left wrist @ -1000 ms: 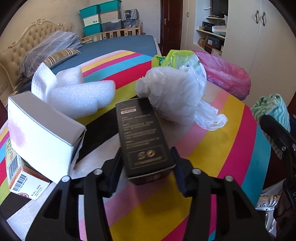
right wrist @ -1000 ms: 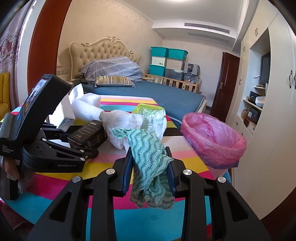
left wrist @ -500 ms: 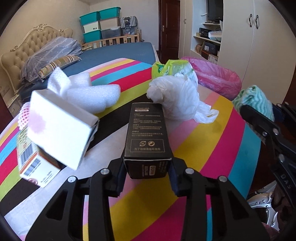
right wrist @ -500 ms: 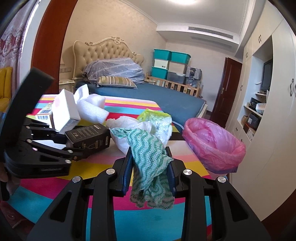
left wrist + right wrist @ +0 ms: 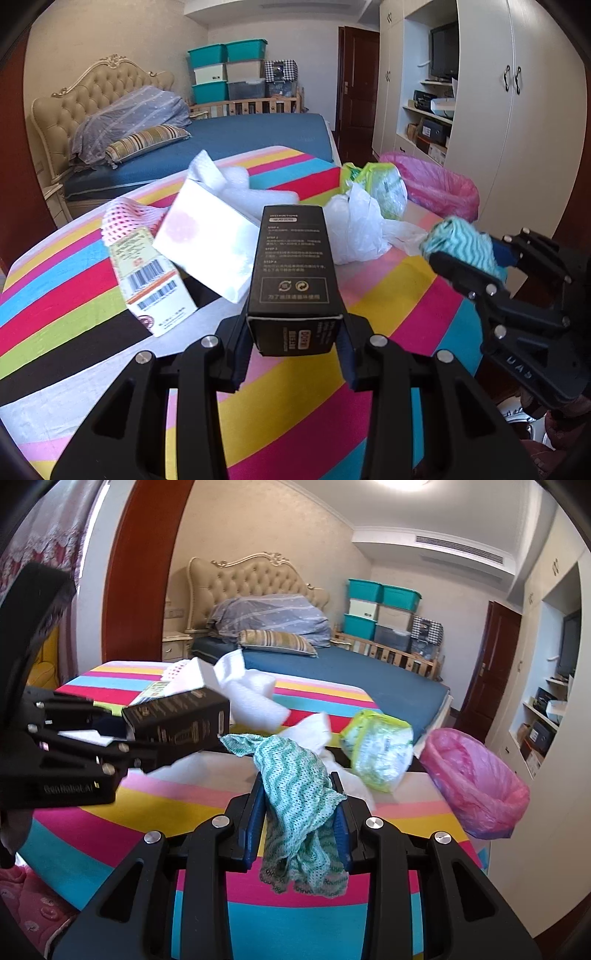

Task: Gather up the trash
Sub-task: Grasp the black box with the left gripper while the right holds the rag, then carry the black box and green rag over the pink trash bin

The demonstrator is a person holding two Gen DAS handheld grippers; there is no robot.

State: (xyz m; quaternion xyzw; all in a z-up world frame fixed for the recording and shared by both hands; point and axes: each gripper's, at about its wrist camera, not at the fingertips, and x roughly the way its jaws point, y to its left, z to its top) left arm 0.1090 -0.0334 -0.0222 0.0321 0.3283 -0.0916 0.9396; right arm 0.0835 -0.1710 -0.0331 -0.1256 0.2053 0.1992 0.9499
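My left gripper [image 5: 293, 341] is shut on a black box [image 5: 295, 269] with white print, held above the striped table [image 5: 288, 413]. In the right wrist view the same black box [image 5: 177, 722] and left gripper [image 5: 122, 738] hang at the left. My right gripper [image 5: 299, 823] is shut on a green-and-white mesh cloth [image 5: 299, 805], which droops between the pads; the cloth [image 5: 461, 243] also shows at the right of the left wrist view. A pink-lined trash bin [image 5: 476, 782] stands off the table's far right corner.
On the table lie a white box [image 5: 210, 243], a barcode carton [image 5: 151, 280], white foam wrap [image 5: 255, 188], a white plastic bag [image 5: 358, 229] and a green packet [image 5: 380, 749]. A bed [image 5: 332, 664], stacked storage bins and wardrobes stand beyond.
The left gripper's jaws closed onto the black box and lifted it off the table, carrying it up and back. The right gripper with the cloth shifted slightly; the bin now sits further right.
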